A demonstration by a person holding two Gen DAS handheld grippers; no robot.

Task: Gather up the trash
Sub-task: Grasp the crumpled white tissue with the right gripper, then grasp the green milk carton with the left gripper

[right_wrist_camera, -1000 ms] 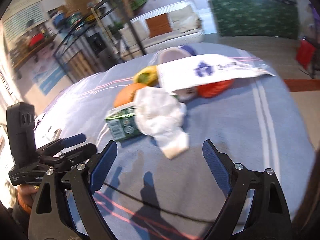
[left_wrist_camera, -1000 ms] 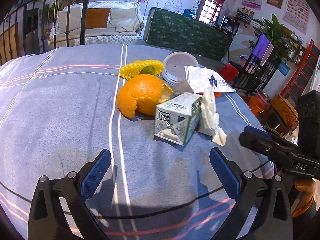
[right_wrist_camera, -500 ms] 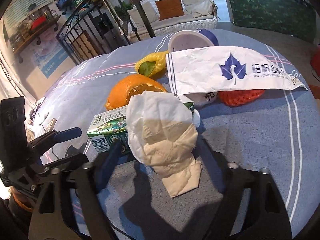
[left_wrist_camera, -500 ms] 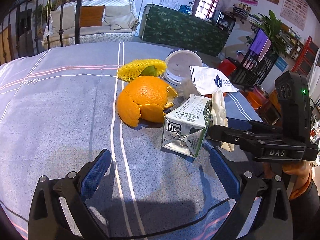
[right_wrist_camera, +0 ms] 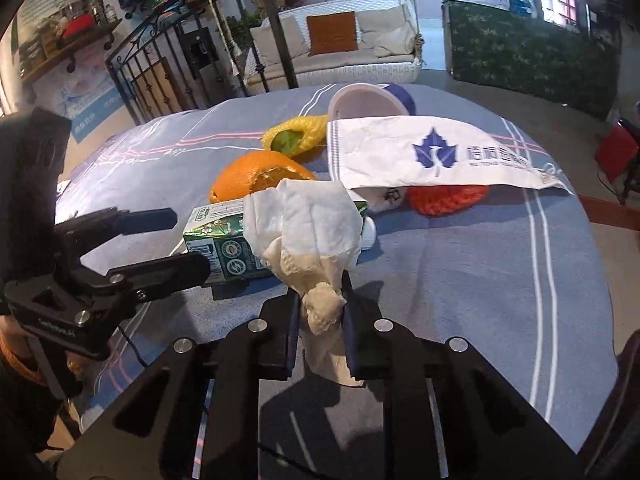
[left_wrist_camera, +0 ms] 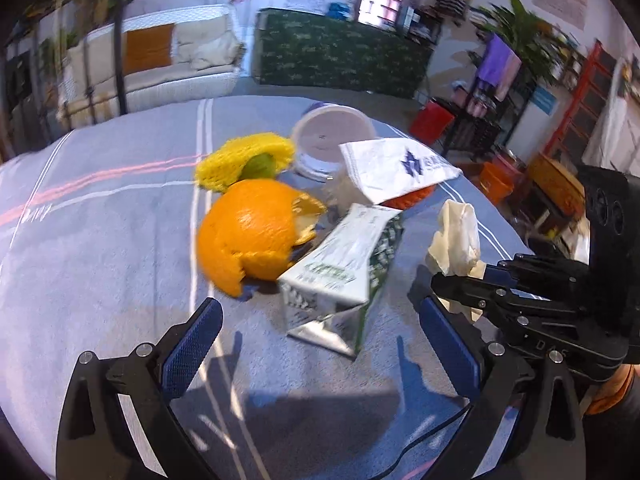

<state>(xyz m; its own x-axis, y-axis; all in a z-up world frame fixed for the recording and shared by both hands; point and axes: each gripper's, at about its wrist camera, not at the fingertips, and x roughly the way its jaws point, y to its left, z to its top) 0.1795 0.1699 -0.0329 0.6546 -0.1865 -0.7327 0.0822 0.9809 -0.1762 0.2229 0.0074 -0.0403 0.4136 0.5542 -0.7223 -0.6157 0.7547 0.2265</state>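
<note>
Crumpled white tissue [right_wrist_camera: 308, 236] is what your right gripper [right_wrist_camera: 320, 320] pinches at this moment, its jaws closing on the twisted lower end of the wad, which rises from between the pads and leans against the green-and-white milk carton [right_wrist_camera: 224, 246] on the blue striped tablecloth [right_wrist_camera: 500, 280]. Your left gripper [left_wrist_camera: 320, 344] hangs just short of that same carton [left_wrist_camera: 344, 276], its blue pads spread wide with nothing between them, so on that side nothing is taken. The collecting looks barely begun: the tissue is the one piece in hand, and it is not yet lifted clear of the pile. Left on the cloth are the carton, the hollow orange peel [left_wrist_camera: 256, 236] touching it, the yellow foam fruit net [left_wrist_camera: 240, 158] with a green leaf tucked in it, the white plastic lid [left_wrist_camera: 332, 140], the white paper bag [right_wrist_camera: 432, 156] printed with a blue leaf, and the red foam net [right_wrist_camera: 448, 198] half hidden under the bag. No bin or sack for the rubbish shows in either view, so where the tissue should go cannot be told from here. You will likely want the carton next, since the open left gripper already faces it.
</note>
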